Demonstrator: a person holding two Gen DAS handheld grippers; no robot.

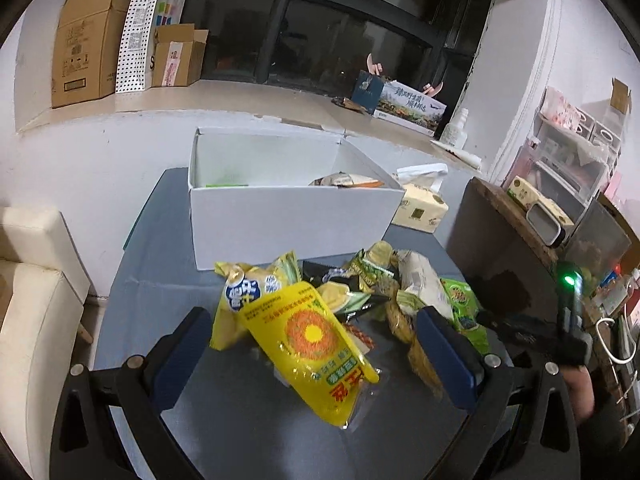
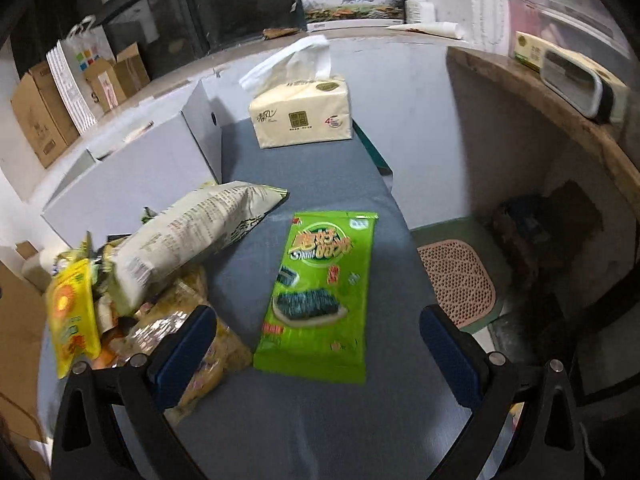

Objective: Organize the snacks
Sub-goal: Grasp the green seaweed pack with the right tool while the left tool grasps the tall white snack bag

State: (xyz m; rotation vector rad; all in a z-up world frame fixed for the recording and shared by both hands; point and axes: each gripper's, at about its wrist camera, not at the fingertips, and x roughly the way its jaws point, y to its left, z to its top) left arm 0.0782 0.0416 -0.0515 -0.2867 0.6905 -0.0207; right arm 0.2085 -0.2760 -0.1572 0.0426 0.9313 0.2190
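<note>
Both claws spread wide and gripping nothing: left claw straddling yellow pouch, long axis running 11 to 5 o'clock, box at 12 on the table; right claw nearer green pack, lengthwise toward 12.

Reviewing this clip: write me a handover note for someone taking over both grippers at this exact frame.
Left gripper: open, empty, hovering over the yellow sunflower packet at the near edge of the snack pile.
Right gripper: open, empty, above the green seaweed packet, which lies flat and apart from the pile on the blue table.
White box: open, behind the pile; at least one packet already inside.
Tissue pack: beside the box.
Left to do: most snacks remain on the table; likely next, grab the yellow and green packets and box them.
</note>
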